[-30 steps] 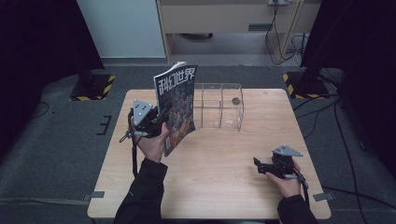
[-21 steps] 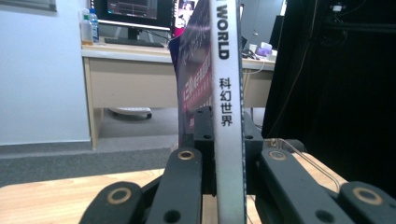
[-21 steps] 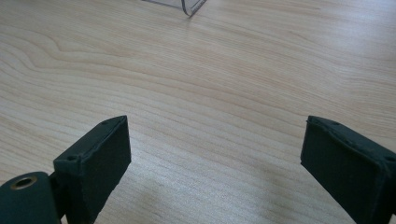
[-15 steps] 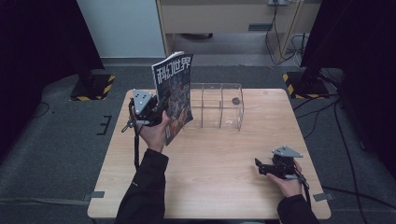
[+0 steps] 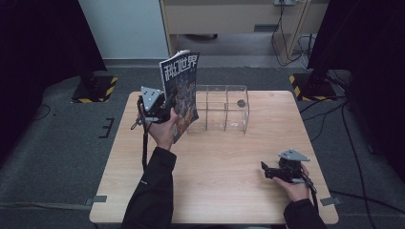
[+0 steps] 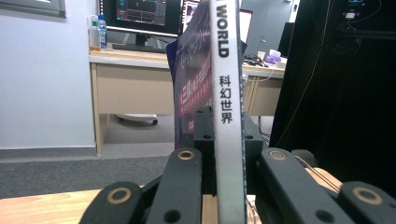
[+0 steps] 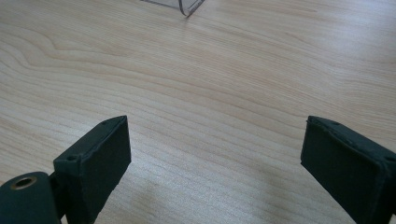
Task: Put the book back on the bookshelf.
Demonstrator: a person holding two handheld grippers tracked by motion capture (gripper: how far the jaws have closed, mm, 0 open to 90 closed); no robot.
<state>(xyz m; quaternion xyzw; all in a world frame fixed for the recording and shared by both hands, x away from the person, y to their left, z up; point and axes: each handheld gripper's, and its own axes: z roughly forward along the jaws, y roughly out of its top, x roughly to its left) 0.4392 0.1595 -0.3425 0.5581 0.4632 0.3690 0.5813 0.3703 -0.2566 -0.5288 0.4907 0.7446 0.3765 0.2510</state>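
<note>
One magazine (image 5: 180, 95) clamped upright in left claw (image 5: 165, 112), beside clear organizer (image 5: 222, 109); next: slot in. Right claw (image 5: 265, 171) gapes empty over worktop (image 5: 229, 191).

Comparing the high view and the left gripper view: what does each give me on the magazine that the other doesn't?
High view: the magazine's front cover, upright beside the clear divided box, and the right gripper low over the table.

Left gripper view: the magazine's white spine clamped between the jaws, with a desk and monitors beyond.

Both: the left gripper shut on the upright magazine.
</note>
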